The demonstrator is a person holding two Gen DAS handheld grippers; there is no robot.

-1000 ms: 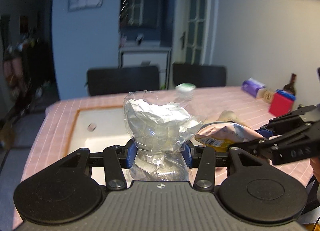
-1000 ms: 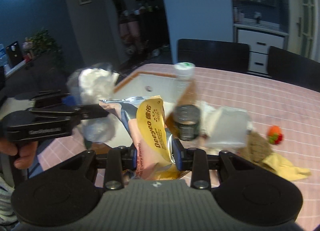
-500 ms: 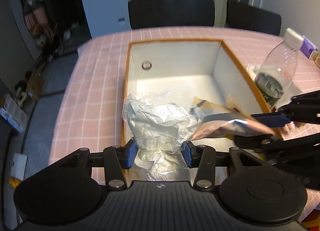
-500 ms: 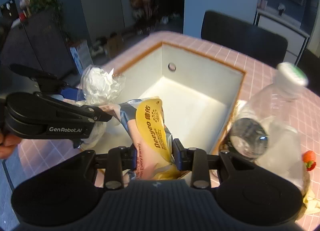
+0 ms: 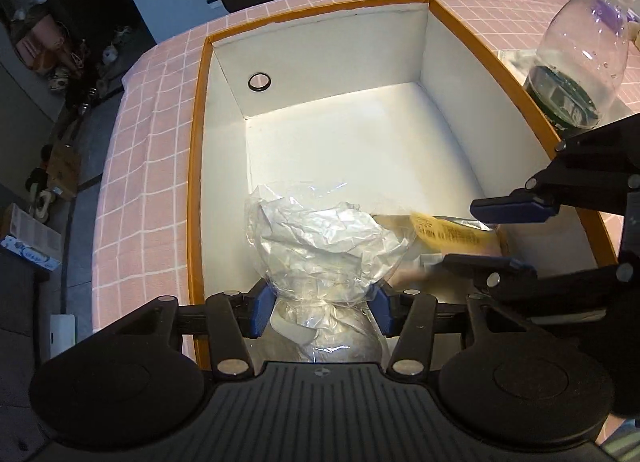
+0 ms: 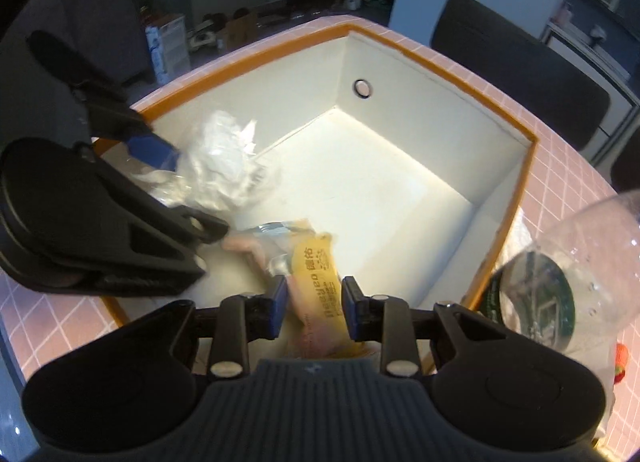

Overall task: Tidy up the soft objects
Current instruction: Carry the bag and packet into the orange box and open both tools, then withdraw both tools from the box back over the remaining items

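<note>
Over the near end of the white box (image 5: pixel 224 142) we have both grippers pointing steeply down, each with a soft package between its jaws. The step in hand, as we read it, is to set both packages on the box floor. To do it well we should lower each one until it rests on the floor before letting go, keep the two loads side by side and not stacked, and leave the far half of the box free for what remains on the pink checked tablecloth (image 5: pixel 152 150). We should also draw back clear of the clear plastic bottle (image 5: pixel 576 58) standing just right of the box, since a knock would probably tip it.

Our left gripper (image 5: pixel 320 304) stands about half open around the clear bag of crumpled white material (image 5: pixel 324 246); its jaws have just been opening, with the bag between them, and the blue pads (image 5: pixel 262 304) sit at the bag's narrow neck, so we judge the hold is loosening, though we cannot tell whether they press. Our right gripper (image 6: pixel 314 308) is narrower, its pads pinching the pink and yellow snack packet (image 6: pixel 316 282), and its jaws have just been closing slightly. The packet's far end lies low beside the bag.
</note>
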